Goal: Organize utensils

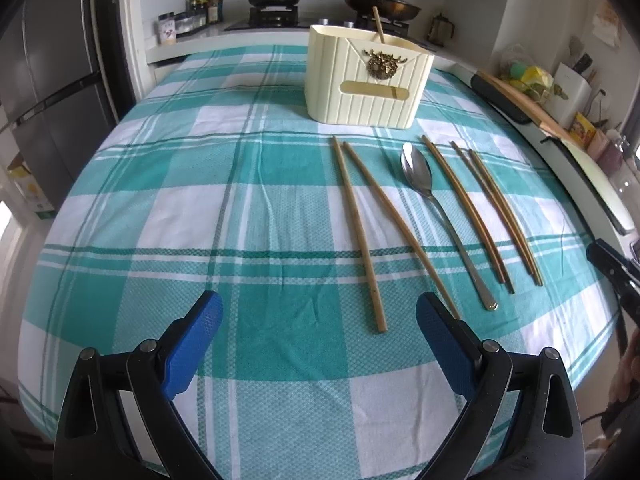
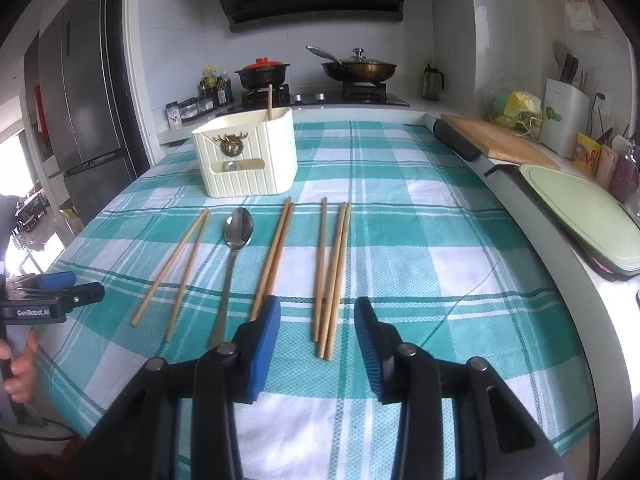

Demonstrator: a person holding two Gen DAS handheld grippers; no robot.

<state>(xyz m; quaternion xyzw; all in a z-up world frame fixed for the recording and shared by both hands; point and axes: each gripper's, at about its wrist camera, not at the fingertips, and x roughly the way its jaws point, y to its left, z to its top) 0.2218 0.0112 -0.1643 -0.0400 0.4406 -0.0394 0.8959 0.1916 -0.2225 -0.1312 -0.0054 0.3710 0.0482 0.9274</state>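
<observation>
Chopsticks are lying loose on the checked cloth, fanned out below the holder. In the right wrist view, a pair is sitting at centre left, the spoon just right of it, another pair beside that, and three sticks at centre, their near ends reaching between the claw's pads. The holder is standing upright in the upper left of centre, with one stick leaning out of its top. The right gripper is hovering wide apart at the bottom, gripping nothing. In the left wrist view, the left gripper is gaping wide at the bottom, holding nothing, with the near end of one chopstick lying between its pads. The spoon is lying right of centre there, and the holder is standing at top centre.
</observation>
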